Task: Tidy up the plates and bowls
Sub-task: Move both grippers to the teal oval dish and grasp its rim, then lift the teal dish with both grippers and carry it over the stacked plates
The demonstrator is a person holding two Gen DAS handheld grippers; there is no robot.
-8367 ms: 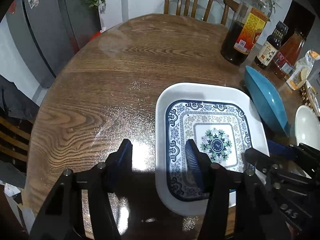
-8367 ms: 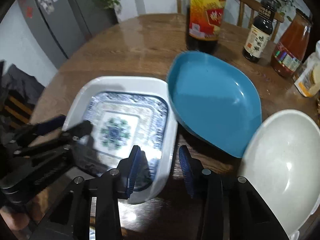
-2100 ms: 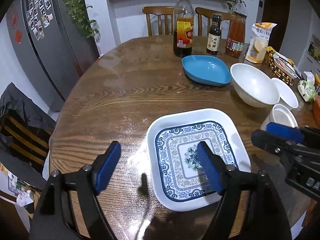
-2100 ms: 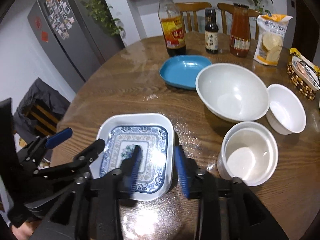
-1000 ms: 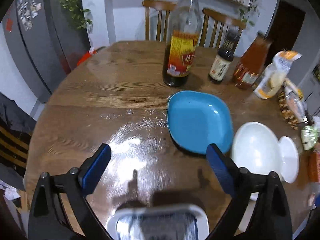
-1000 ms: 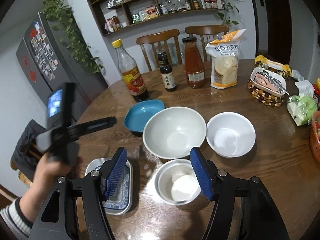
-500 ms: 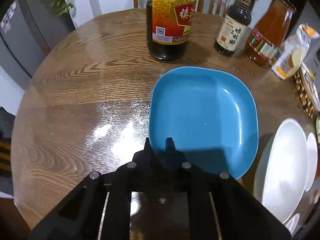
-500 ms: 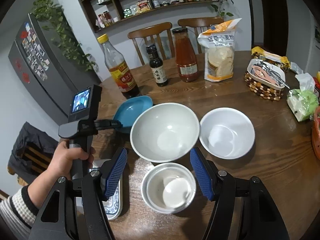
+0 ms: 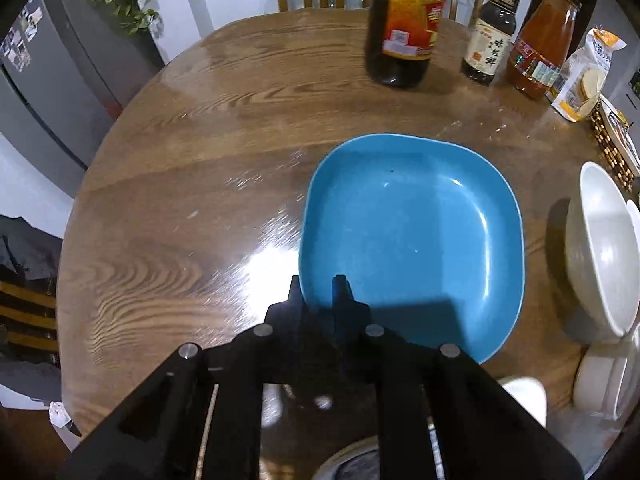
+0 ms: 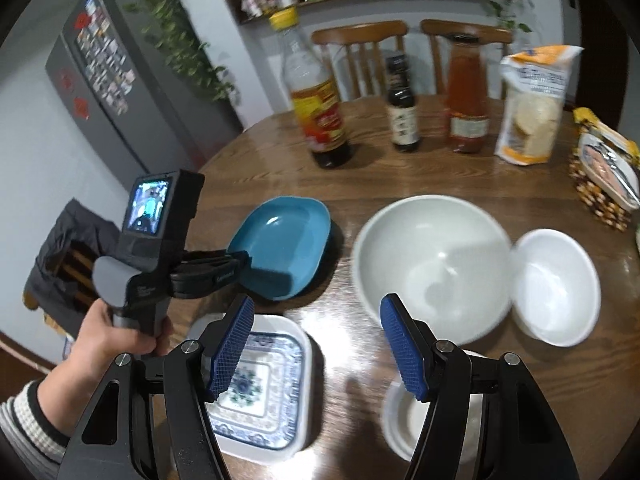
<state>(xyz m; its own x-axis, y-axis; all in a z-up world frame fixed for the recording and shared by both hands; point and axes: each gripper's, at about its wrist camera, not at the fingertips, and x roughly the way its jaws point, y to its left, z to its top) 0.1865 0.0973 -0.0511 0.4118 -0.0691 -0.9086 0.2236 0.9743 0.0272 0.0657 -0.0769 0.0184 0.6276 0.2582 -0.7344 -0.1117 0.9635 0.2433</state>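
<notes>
A blue square plate (image 9: 416,240) lies on the round wooden table (image 9: 200,160). My left gripper (image 9: 318,284) is shut on its near left rim. In the right wrist view that blue plate (image 10: 280,240) sits tilted, its gripped edge raised in the left gripper (image 10: 244,260), which a hand holds. My right gripper (image 10: 317,300) hangs open and empty above the table. Below it are a blue-patterned white plate (image 10: 256,392) on the left and a small white bowl (image 10: 404,424) on the right. A large white bowl (image 10: 432,256) and a medium white bowl (image 10: 556,288) stand beyond.
Three bottles stand at the back of the table, among them a tall sauce bottle (image 10: 320,120). A snack bag (image 10: 532,108) and a beaded basket (image 10: 604,184) are at the right. Two chairs stand behind the table, a grey fridge (image 10: 104,80) to the left.
The left gripper came down over the blue plate and shut on its near rim; the plate's gripped edge now sits raised. The right gripper moved forward and lower over the bowls.
</notes>
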